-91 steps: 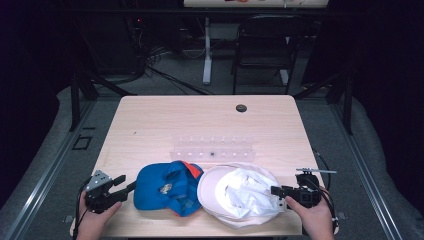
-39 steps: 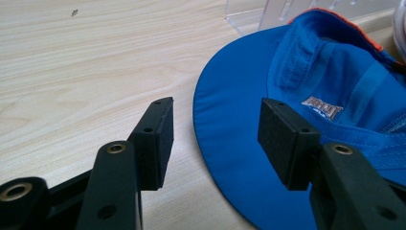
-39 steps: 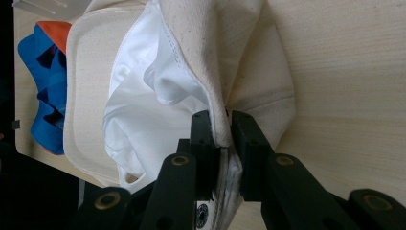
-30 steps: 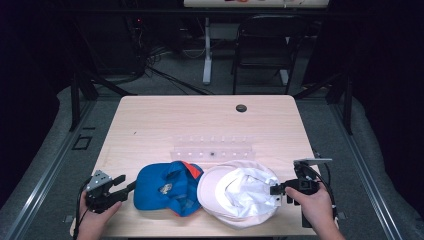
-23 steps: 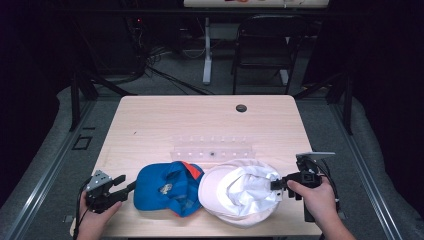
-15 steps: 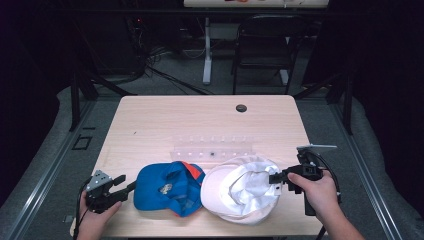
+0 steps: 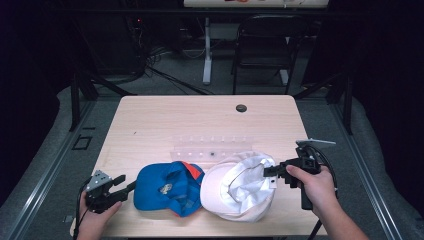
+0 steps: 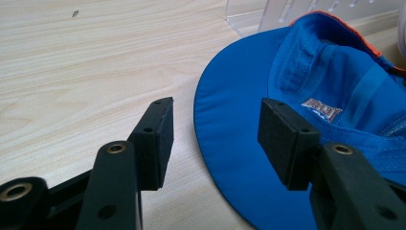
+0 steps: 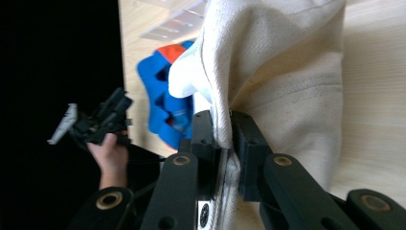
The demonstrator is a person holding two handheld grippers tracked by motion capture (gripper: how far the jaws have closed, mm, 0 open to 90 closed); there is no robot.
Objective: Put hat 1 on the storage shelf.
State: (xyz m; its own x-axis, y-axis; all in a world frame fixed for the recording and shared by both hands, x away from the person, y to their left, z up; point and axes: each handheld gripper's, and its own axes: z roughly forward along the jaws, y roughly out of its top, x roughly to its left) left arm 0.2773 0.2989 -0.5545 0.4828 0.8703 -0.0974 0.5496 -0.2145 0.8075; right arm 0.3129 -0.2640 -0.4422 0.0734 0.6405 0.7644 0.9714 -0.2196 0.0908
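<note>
While the left gripper [image 7: 121, 184] waits at the table's [image 7: 150, 120] near left edge with its jaws apart and nothing between them, the right gripper [image 7: 270, 171] has lifted the white cap [image 7: 240, 186] by its right edge, so that side now stands off the wood where a second ago it lay lower and flatter. That suggests the cap is being picked up or turned over, with its left side still down just beside the blue cap [image 7: 167, 187]. The right gripper view shows what the high view cannot: both pads pinching a fold of the white cloth tight. The left gripper view shows the blue cap's brim lying close by the right-hand pad [image 8: 282, 132], unclamped.
</note>
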